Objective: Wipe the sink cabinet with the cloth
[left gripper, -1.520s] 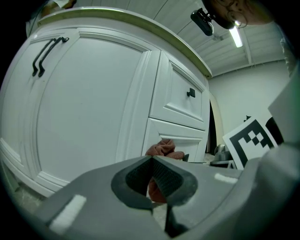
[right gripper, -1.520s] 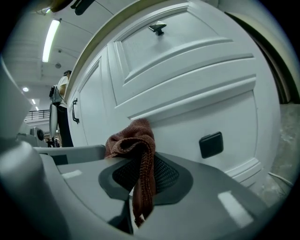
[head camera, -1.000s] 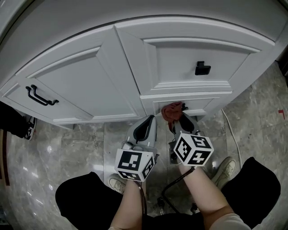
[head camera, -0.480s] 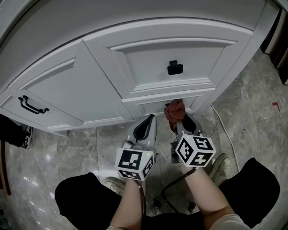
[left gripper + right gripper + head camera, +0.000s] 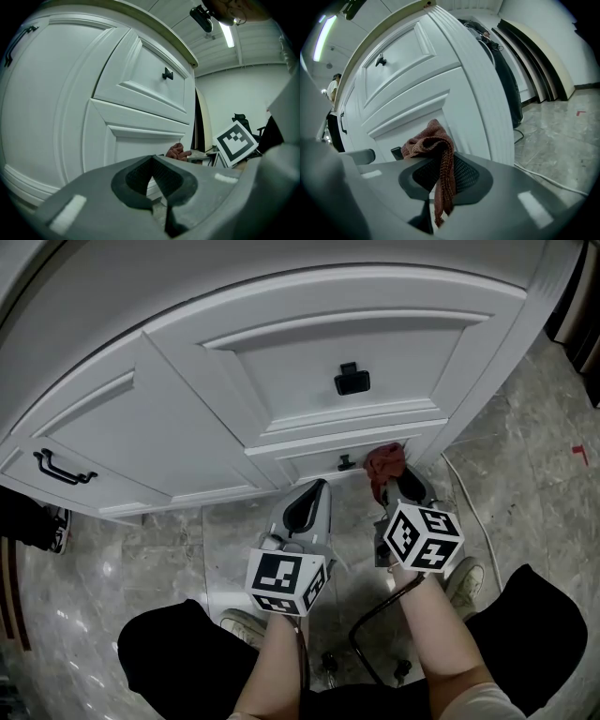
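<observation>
Right, the right gripper (image 5: 398, 486) is pinching the cloth (image 5: 384, 463), its jaws clamping down on the reddish-brown knit. It is working low at the foot of the sink cabinet (image 5: 281, 362), at the right end of the bottom panel, just right of the small dark handle (image 5: 345, 463). The cloth's bunched head is sitting against or just beside that white panel; I cannot tell whether it is actually touching.

The left gripper (image 5: 317, 486) is idling nearby on the left with its jaws pressed together on nothing, hovering above the marble floor (image 5: 525, 465).

As for progress, the white fronts are showing no streaks or damp marks, so nothing is telling wiped from unwiped. Judging by the cloth's position, the wiping is going on at the low right corner. The drawer front with the black knob (image 5: 352, 379) and the wide door on the left look like what is left.

In the right gripper view the cloth (image 5: 426, 140) is pointing its bunched end away toward the cabinet. A narrow tail is hanging down through the jaws, so its long axis is running from that near tail out to the far head.
</observation>
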The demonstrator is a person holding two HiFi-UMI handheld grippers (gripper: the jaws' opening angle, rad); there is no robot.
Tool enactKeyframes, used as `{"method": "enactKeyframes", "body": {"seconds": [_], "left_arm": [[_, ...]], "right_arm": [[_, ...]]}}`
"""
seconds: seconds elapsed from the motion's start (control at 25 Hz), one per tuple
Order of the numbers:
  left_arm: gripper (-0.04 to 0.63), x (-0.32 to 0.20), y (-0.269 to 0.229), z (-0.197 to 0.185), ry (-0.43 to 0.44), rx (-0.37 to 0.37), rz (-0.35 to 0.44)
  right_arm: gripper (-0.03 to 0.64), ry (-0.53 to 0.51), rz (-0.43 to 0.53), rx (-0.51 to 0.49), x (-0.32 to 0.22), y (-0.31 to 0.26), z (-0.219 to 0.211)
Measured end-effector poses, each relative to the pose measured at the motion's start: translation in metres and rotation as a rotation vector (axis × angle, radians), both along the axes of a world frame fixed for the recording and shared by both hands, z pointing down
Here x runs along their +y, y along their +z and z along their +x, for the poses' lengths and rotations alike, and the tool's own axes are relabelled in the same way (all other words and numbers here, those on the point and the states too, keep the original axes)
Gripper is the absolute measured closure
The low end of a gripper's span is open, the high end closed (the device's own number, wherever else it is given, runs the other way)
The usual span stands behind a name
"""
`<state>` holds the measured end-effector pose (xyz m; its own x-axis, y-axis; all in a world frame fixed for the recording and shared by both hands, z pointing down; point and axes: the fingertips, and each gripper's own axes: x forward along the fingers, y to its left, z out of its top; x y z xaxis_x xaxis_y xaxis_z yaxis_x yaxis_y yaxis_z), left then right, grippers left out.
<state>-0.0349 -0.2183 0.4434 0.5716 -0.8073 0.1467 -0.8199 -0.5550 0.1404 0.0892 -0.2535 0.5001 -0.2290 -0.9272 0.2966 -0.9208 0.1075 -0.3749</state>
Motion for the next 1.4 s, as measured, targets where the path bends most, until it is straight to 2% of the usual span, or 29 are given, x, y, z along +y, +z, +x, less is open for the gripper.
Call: {"method": "enactKeyframes", "body": {"seconds": [0.32, 0.48, 0.6, 0.68, 0.8, 0.92, 1.0, 1.24, 1.4], "left_arm": [[0.594, 0.002, 0.008, 0.041, 0.052, 0.009, -0.011], [0.594, 0.004, 0.011, 0.056, 0.075, 0.005, -0.014], [0.594, 0.006, 0.014, 0.058, 0.087, -0.003, -0.020], [0.594, 0.008, 0.018, 0.050, 0.084, -0.019, -0.030], [0.594, 0.009, 0.028, 0.020, 0.028, -0.005, -0.073], [0.594, 0.010, 0.038, -0.022, -0.053, 0.049, -0.126], [0.594, 0.010, 0.043, -0.048, -0.095, 0.051, -0.143], [0.594, 0.012, 0.046, -0.097, -0.166, 0.027, -0.135], [0.594, 0.013, 0.045, -0.109, -0.179, 0.005, -0.121]], "right_arm": [[0.526, 0.035, 0.012, 0.040, 0.006, -0.012, 0.032], [0.528, 0.108, 0.013, 0.064, 0.009, -0.017, 0.064], [0.528, 0.157, 0.009, 0.083, 0.012, -0.018, 0.086], [0.528, 0.160, 0.012, 0.091, 0.015, -0.018, 0.084], [0.528, 0.100, -0.015, 0.109, 0.021, -0.002, 0.055], [0.528, -0.021, -0.065, 0.129, 0.026, 0.025, 0.002], [0.528, -0.098, -0.071, 0.143, 0.027, 0.035, -0.035], [0.528, -0.273, -0.045, 0.078, 0.028, 0.041, -0.141], [0.528, -0.326, -0.024, 0.054, 0.023, 0.042, -0.183]]}}
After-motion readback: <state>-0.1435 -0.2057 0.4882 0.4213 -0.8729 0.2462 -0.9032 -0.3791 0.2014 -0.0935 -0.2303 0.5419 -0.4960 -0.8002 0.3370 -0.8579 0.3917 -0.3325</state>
